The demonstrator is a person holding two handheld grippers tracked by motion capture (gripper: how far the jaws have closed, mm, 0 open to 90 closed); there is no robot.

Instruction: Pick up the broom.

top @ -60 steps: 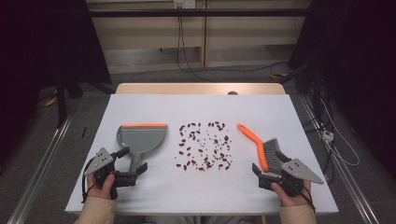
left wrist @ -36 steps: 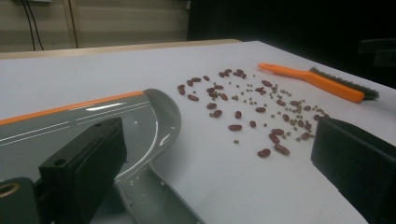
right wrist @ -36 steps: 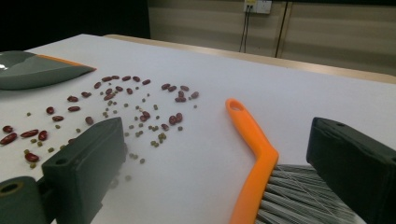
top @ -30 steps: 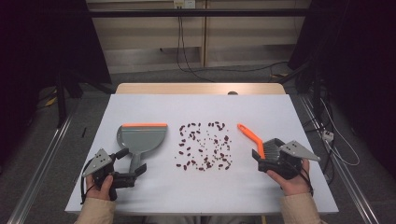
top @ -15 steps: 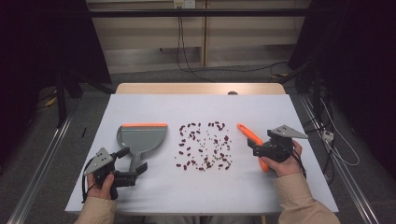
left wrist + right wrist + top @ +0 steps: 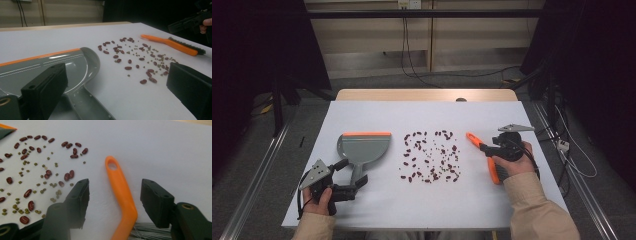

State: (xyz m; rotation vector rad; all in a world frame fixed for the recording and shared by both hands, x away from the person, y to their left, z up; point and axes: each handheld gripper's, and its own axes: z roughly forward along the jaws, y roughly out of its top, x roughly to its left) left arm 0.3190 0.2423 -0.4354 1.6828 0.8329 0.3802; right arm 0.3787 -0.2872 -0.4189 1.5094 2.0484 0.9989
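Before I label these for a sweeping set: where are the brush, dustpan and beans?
brush [image 6: 120,187], right gripper view, orange handle.
dustpan [image 6: 362,147], high view, grey pan.
beans [image 6: 430,156], high view, middle of scatter.

white table [image 6: 362,210], cables [image 6: 404,45], wall socket [image 6: 408,4]

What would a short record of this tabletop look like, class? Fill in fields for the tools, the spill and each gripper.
surface: white table
spill: red and green beans scattered mid-table
dustpan: grey dustpan, orange lip, left of the beans
brush: orange brush lying flat, right of the beans
left gripper: open, astride the dustpan's handle
right gripper: jaws just closing, brush handle between them, pads not yet touching
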